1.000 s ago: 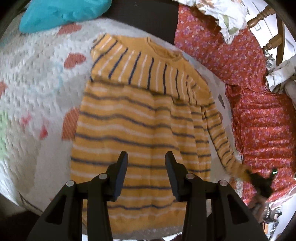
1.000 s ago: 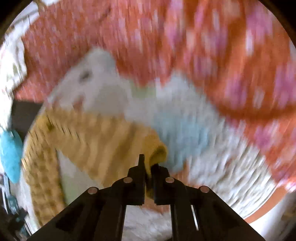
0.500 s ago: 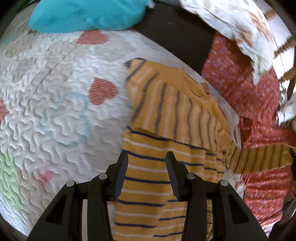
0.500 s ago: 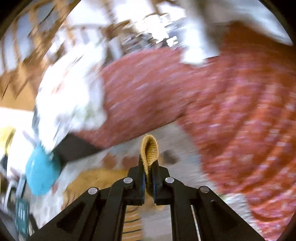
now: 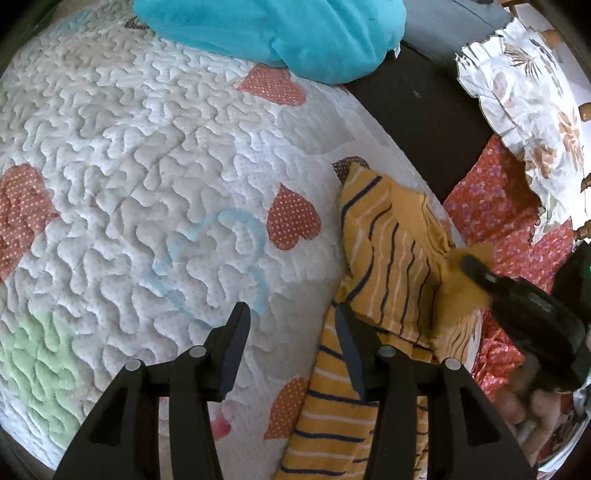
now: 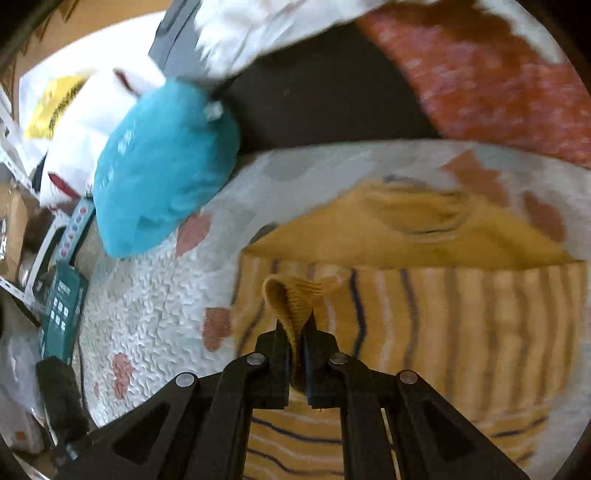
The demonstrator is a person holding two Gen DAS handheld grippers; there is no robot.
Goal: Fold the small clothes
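1. The striped yellow sweater [image 5: 384, 280] is lying on the white quilt [image 5: 147, 155], which is patterned with red hearts; whether that quilt is covering a bed or a worktop cannot be told. In the left wrist view the sweater is sitting at the right side of the quilt, with one sleeve already lying across the chest

2. The right gripper [image 6: 295, 332] is holding the other sleeve's cuff [image 6: 291, 299]: its fingers are clamped together on the ribbed knit, which is bunching up above the tips. In the left wrist view the right gripper [image 5: 469, 264] is coming in from the right, over the sweater's far shoulder

3. The left gripper [image 5: 291, 328] is hanging over the quilt with its fingers apart, gripping nothing; its right finger [image 5: 347, 350] is overlapping the sweater's left edge, though contact cannot be told

4. Key relation: the sweater's long axis is running away from the right gripper, hem close under the fingers, neckline [image 6: 417, 210] beyond. The held cuff is already over the striped body, so the right hand is the nearer one for laying the sleeve down

5. Judgement: the sleeve fold is under way; the cuff probably needs lowering onto the chest before release. A teal cushion [image 5: 280, 29] is resting at the quilt's far edge
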